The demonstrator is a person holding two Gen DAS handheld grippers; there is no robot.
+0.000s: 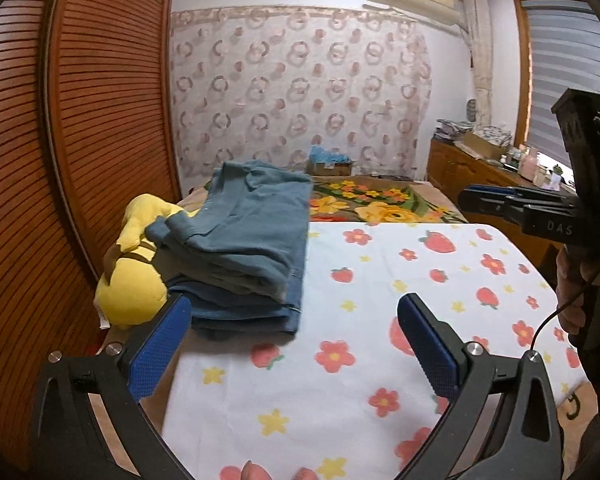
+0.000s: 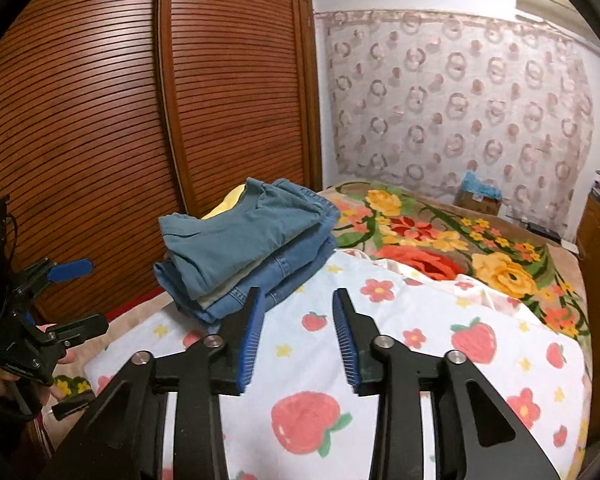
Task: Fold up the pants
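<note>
Pants [image 1: 246,240] lie folded in a neat pile on the bed [image 1: 380,320], just past the left gripper [image 1: 294,312] and a bit to its left. Its fingers [image 1: 160,344] are spread wide and hold nothing. The right gripper [image 2: 298,300] is partly spread and empty too, the pile just beyond it. The folding looks done. Next, both hands may pull away, or reach for another pair.
</note>
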